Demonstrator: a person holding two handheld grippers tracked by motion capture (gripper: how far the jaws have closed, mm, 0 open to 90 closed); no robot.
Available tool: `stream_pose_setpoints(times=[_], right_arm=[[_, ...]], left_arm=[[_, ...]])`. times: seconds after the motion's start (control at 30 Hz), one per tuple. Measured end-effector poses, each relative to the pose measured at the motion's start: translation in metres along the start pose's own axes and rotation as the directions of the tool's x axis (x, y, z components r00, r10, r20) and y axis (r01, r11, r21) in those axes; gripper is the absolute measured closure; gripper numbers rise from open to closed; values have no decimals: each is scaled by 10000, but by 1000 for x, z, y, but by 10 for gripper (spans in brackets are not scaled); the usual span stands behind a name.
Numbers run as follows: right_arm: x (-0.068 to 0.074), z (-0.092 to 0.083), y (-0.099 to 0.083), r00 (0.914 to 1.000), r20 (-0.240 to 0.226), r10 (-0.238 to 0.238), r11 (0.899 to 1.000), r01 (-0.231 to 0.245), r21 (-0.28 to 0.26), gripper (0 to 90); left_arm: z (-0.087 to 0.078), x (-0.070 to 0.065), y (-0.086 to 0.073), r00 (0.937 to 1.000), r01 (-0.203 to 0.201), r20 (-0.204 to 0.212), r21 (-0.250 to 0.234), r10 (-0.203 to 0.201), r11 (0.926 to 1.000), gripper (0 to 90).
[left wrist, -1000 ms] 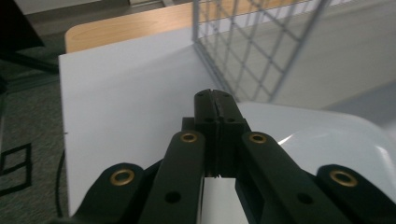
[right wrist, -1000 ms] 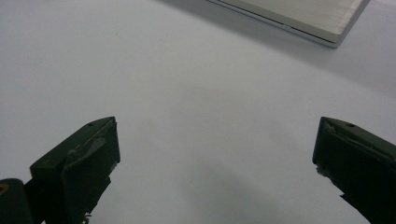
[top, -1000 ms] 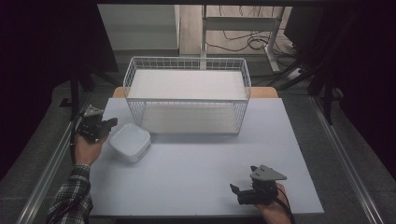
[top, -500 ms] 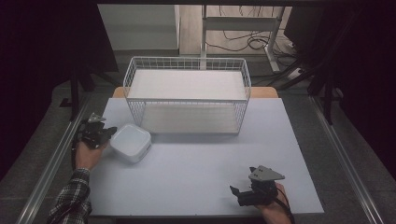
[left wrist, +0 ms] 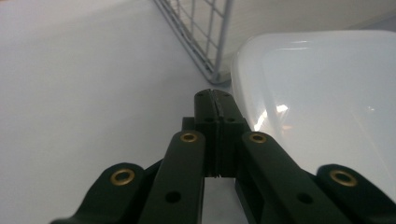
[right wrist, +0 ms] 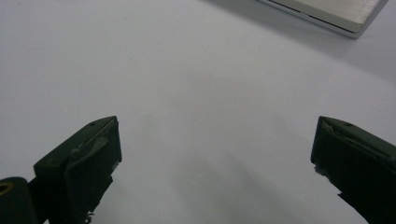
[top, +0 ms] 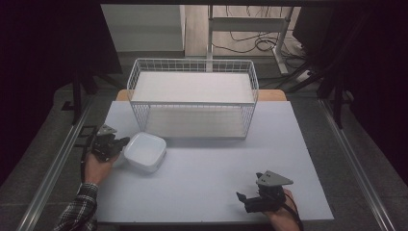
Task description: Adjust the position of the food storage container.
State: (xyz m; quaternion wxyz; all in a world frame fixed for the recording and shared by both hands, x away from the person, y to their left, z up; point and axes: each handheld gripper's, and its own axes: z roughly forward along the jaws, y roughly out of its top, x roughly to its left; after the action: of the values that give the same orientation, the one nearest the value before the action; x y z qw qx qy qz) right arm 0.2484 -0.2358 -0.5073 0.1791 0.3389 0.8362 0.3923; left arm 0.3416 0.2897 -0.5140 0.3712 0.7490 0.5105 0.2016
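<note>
A white, shallow square container sits on the pale table, in front of the left corner of a white wire basket. My left gripper is low over the table at the container's left edge. Its jaws are shut, pads pressed together with nothing between them, tips right beside the rim. My right gripper rests near the table's front edge at the right, jaws wide open over bare tabletop.
The wire basket stands at the back middle of the table with a white shelf on top. A flat pale slab edge shows far ahead of the right gripper. Metal rails run along both sides of the table.
My left gripper has come down and toward the near side, ending low against the container's left edge. The container looks nudged slightly to the right. The right gripper has stayed still.
</note>
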Motion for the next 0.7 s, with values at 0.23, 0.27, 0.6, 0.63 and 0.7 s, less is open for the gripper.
stream_pose_setpoints(times=[0.23, 0.27, 0.6, 0.63, 0.7], right_arm=[[-1, 2, -1, 9998, -87, 170, 9999, -170, -32, 14], [-1, 2, -1, 9998, -82, 177, 9998, -177, -53, 14], [-1, 4, -1, 9988, -83, 473, 9988, -474, -152, 0], [-1, 4, 0, 9985, -98, 547, 9983, -549, -202, 0], [-2, 3, 1, 9977, -184, 653, 9975, -658, -258, 0]], left_arm=[[2, -25, -2, 9990, -296, 346, -120, 300, 9995, 900], [1, -29, -2, 9985, -432, 322, -73, 434, 9990, 900], [-3, -62, -5, 9941, -935, 544, -54, 937, 9956, 899], [-3, -64, -5, 9937, -946, 593, -82, 949, 9955, 899], [-4, -69, -6, 9937, -880, 690, -118, 886, 9961, 900]])
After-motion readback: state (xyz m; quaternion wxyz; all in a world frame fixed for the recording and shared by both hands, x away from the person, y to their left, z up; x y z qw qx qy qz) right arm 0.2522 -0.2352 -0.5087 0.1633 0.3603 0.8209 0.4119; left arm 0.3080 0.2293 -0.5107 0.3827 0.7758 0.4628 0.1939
